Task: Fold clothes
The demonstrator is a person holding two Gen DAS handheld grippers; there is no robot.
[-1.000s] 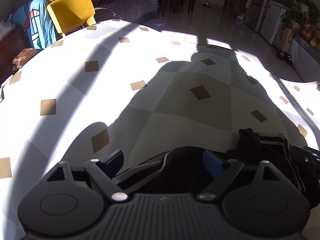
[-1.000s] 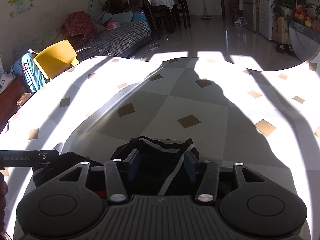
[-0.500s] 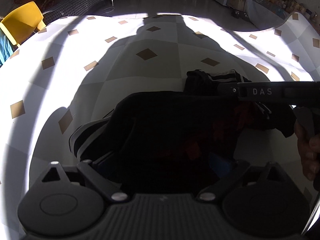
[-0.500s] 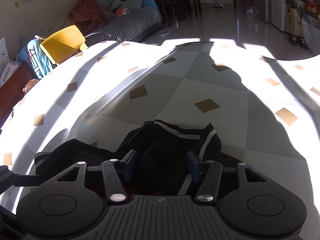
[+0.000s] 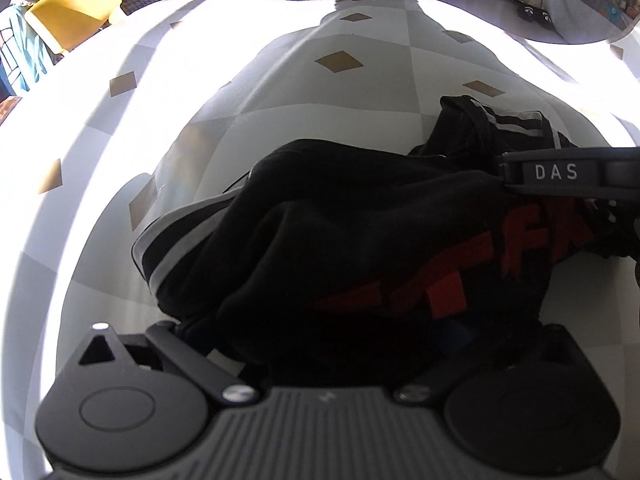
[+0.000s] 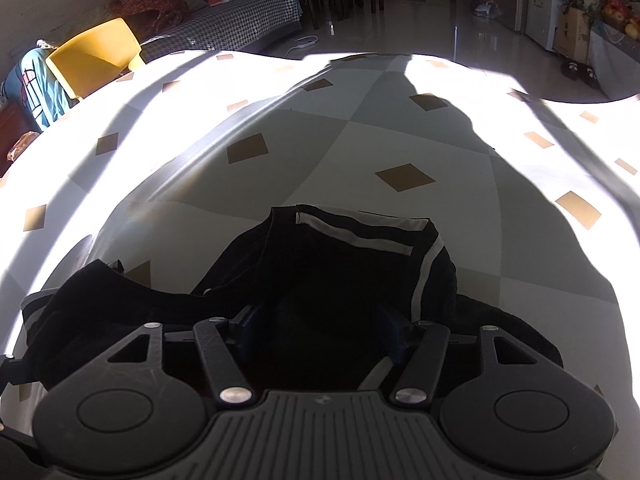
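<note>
A: Black garment [image 5: 360, 240] of soft fabric, grey-white stripes at the edges, red block print, lies crumpled on the white tablecloth with tan diamonds [image 5: 340, 92].

B: Surroundings?

A: Yellow plastic chair [image 6: 96, 60] and a houndstooth-covered sofa [image 6: 232, 28] beyond the table's far edge. Strong sun, hard shadows across the cloth.

B: Legible text?

A: "DAS" in white on the right gripper's body. Red letters partly readable, "F".

B: Grippers?

A: Left gripper [image 5: 332, 344]: jaws opening, very wide, cloth bunched between them, pads hidden. Right gripper [image 6: 322, 334]: jaws opening, blue pads either side of a fold; contact not discernible.
</note>
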